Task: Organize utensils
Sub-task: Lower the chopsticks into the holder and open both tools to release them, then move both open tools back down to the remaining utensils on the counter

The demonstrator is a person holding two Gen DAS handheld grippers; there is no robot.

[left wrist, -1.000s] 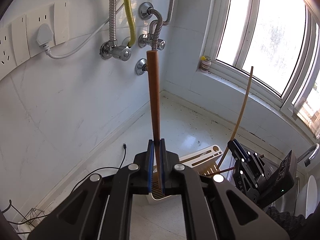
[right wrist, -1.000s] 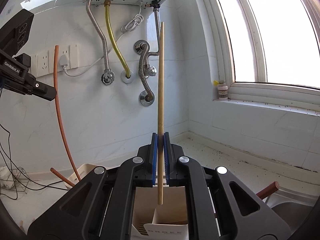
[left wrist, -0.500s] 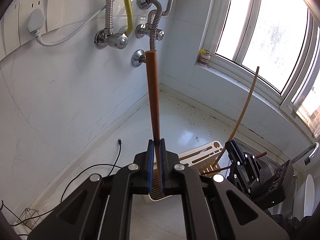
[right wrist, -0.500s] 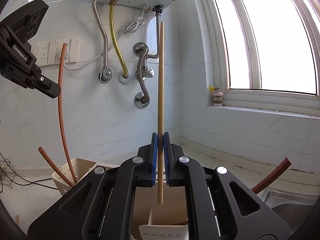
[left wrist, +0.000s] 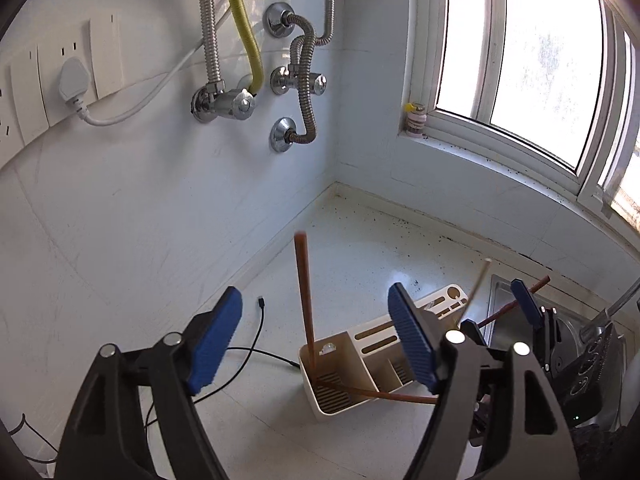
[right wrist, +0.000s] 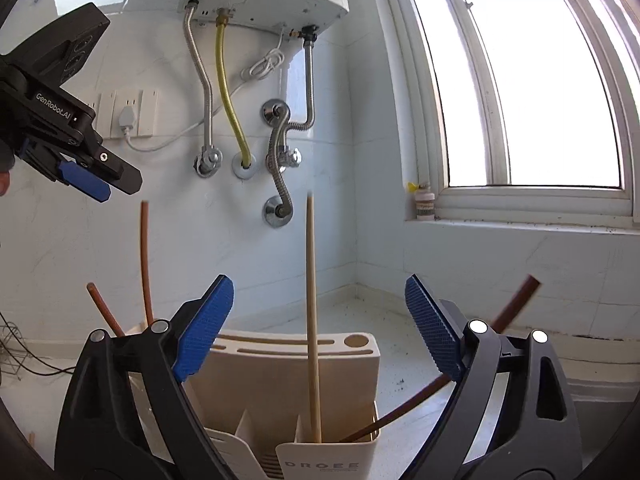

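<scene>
Hoses (right wrist: pixel 230 92) behind holder (right wrist: pixel 280 364), apparently clear.

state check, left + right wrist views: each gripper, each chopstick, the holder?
left gripper: jaws opening, nothing pressed.
right gripper: jaws opening, clear of the stick.
brown chopstick: released, upright in holder.
light chopstick: released, upright in holder.
leaning brown chopstick: tilted in holder.
utensil holder: upright on counter.

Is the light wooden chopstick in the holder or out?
In. The light chopstick stands in the holder, free between the opening right gripper pads.
</scene>
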